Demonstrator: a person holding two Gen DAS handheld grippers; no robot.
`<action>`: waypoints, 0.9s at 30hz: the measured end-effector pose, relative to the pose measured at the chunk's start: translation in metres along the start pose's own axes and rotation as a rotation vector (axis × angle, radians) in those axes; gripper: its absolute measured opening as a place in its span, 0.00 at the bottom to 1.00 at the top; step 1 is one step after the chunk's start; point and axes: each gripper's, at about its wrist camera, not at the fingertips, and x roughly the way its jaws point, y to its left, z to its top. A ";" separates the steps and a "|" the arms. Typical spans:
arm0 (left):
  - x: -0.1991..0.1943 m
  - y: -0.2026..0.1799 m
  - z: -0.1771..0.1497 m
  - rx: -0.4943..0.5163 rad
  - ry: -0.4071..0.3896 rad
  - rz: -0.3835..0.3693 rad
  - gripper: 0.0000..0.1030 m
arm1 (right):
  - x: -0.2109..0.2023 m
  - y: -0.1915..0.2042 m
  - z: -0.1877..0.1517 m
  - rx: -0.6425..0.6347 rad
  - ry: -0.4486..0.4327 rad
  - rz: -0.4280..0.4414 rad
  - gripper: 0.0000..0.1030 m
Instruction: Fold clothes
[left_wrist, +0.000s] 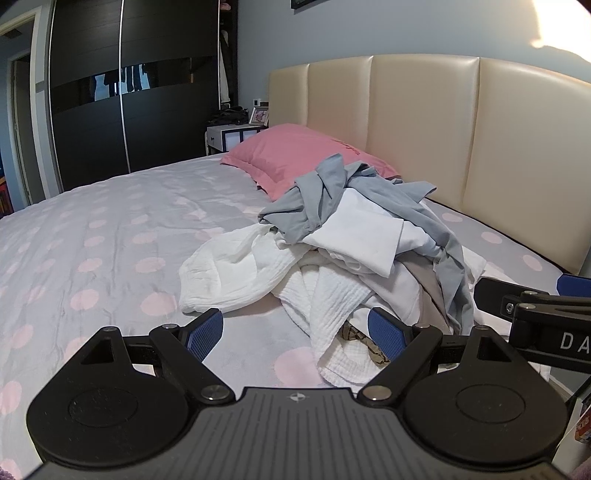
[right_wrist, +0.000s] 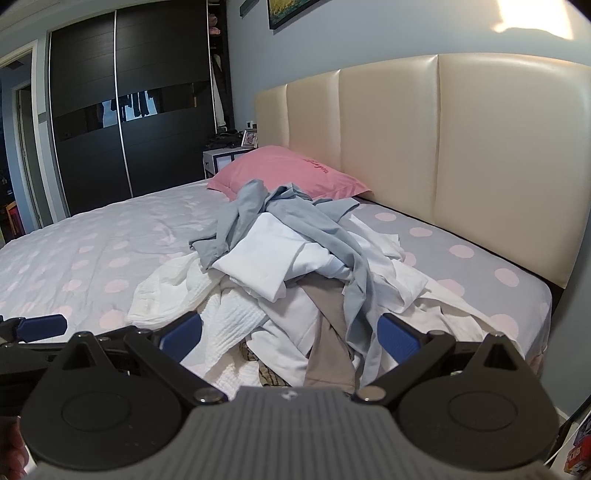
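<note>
From my left wrist camera, my left gripper (left_wrist: 295, 334) is spread wide with nothing between its blue pads (left_wrist: 205, 334). Just ahead lies the pile of clothes (left_wrist: 343, 251) on the spotted bedspread (left_wrist: 92, 240), near the headboard (left_wrist: 424, 122) and touching the pink pillow (left_wrist: 295, 155); a grey shirt (left_wrist: 321, 195) tops it. My right gripper (left_wrist: 532, 306) shows at the right edge.

From my right wrist camera, the right gripper (right_wrist: 290, 334) also gapes wide and empty, over the pile's near edge.
</note>
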 end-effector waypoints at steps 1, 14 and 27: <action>0.000 0.000 0.000 0.000 -0.001 0.000 0.84 | 0.000 0.000 0.000 0.000 0.000 0.000 0.99; -0.001 0.000 0.000 0.000 -0.001 0.005 0.84 | -0.001 -0.001 0.000 0.001 -0.001 0.000 0.99; 0.003 0.001 -0.001 0.017 0.004 0.007 0.84 | 0.000 -0.001 0.001 -0.005 0.009 0.015 0.99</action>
